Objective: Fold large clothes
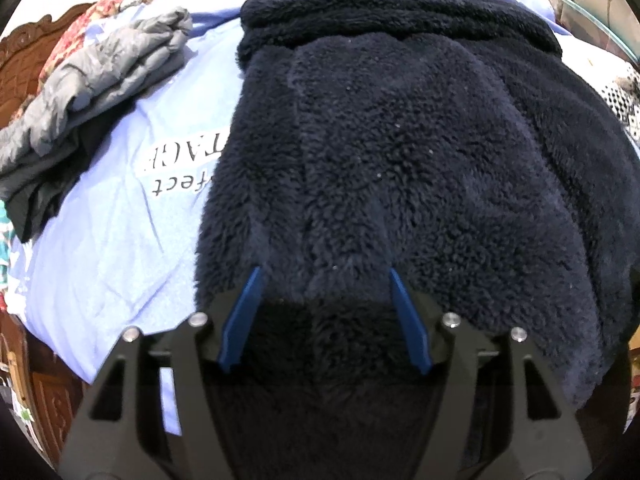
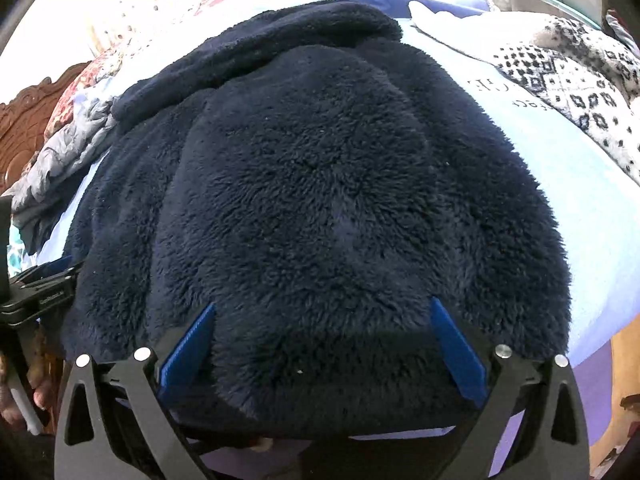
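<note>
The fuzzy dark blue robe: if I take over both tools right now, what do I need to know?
Left tool: open over the robe's near edge, holding nothing.
Right tool: open wide over the same edge, nothing gripped.
Navy fleece robe: lies on the light blue sheet, already folded narrower with layers on top; grey clothes are piled to its left.
Left to do: probably fold it again end to end.

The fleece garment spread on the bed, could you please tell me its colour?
Dark navy blue, plain with no pattern; the fleece garment shows best in the right wrist view.
</note>
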Available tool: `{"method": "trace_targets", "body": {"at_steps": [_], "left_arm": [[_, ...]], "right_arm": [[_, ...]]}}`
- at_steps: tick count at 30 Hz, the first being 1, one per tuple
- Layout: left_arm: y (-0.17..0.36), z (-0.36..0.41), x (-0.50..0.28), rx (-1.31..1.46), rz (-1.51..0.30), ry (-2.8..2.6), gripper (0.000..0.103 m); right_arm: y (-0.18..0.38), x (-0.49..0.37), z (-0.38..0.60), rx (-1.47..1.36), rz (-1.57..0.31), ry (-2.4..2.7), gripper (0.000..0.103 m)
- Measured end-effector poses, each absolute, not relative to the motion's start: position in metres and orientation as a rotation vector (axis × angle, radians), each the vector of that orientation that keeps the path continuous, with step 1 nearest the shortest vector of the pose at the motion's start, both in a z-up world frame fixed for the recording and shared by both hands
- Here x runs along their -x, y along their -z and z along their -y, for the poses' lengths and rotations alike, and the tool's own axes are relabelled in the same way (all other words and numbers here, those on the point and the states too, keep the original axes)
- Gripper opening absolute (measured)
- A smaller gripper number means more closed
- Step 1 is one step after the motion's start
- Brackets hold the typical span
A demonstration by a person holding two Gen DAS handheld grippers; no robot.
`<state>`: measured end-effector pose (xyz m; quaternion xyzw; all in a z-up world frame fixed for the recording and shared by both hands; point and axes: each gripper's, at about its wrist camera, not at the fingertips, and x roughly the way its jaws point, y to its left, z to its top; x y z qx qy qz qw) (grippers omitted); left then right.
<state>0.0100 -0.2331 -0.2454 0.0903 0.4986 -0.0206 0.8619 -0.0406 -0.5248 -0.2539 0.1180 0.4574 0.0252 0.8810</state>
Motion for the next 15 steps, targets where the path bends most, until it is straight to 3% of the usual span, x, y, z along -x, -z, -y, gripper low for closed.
{"method": "trace_targets", "body": {"at_steps": [7,11,15], "left_arm": [[0.244,0.234,-0.008,-0.198,-1.046,0.042,0.064],[0.239,0.235,-0.005,-0.203,-1.049,0.048,0.064],[0.227,0.225,0.0,-0.215,-1.062,0.064,0.064]], "right_arm": [[0.211,0.064,0.549,-0.198,-0.834,-0.021,0.097],[0.241,0.059,0.587,-0.29,-0.948,0.029,0.08],[0.255,0.059,0.594,-0.321,-0.977,-0.002,0.079]]}}
